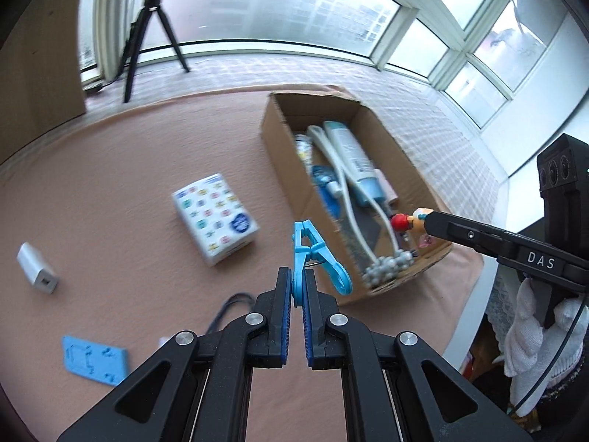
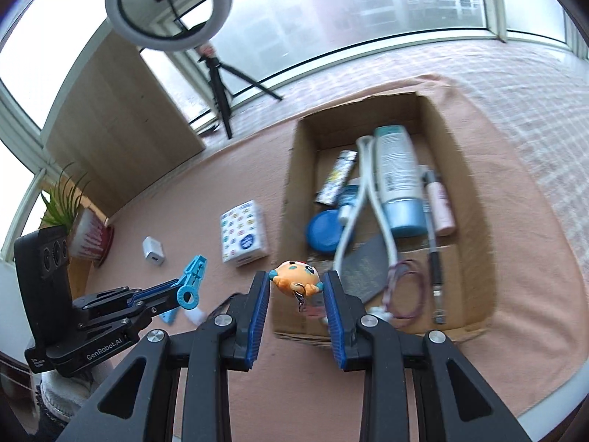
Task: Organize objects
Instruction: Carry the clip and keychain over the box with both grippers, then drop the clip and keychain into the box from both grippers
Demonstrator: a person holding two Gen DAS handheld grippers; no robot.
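Cardboard box (image 2: pixel 475 191) rim near, claws (image 1: pixel 299 287) above cloth

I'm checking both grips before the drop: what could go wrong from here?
The left claw pinches only one handle of the blue clothespin, so it could twist out. The orange figurine keychain sits at the right claw tips; its dangling ring could snag the cardboard box wall.

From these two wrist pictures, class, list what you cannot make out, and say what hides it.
- Left view: the blue card's markings, blurred.
- Left view: the cardboard box's near inside corner, behind its own wall.
- Right view: the charm under the toy, hanging blurred.
- Right view: the tube's print, too small and smeared.
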